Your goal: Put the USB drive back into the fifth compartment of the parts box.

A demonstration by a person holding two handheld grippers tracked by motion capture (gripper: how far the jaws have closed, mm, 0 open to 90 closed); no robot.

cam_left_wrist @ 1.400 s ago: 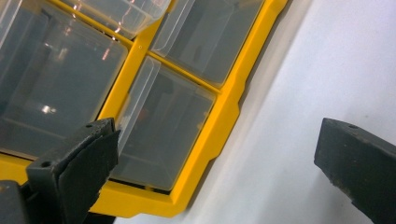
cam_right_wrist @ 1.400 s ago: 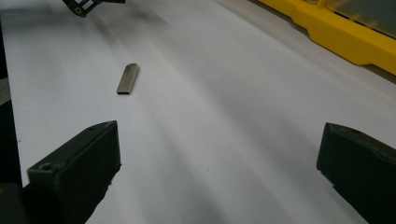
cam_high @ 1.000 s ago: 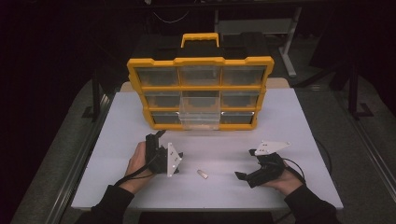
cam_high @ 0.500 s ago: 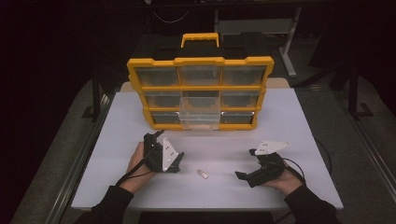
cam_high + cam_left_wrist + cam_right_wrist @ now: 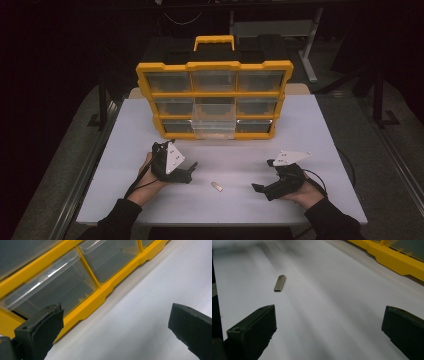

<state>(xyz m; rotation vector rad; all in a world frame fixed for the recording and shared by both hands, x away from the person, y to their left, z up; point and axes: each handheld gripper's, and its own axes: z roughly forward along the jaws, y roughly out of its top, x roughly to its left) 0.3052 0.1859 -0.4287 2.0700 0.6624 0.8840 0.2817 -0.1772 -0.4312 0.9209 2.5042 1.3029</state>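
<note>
Tongs both gape empty: your left tongs (image 5: 192, 169) have swung from the organizer (image 5: 215, 97) toward the metal stick (image 5: 216, 186), lying on the bench (image 5: 320, 125) between them and your right tongs (image 5: 257, 188); pickup looks next.

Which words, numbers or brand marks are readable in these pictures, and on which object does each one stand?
No readable text.
Yellow organizer: no label or brand visible on its frame or clear drawers.
Small metal stick on the white table: plain surface, no marking legible.
Left gripper and right gripper: no text.
</note>
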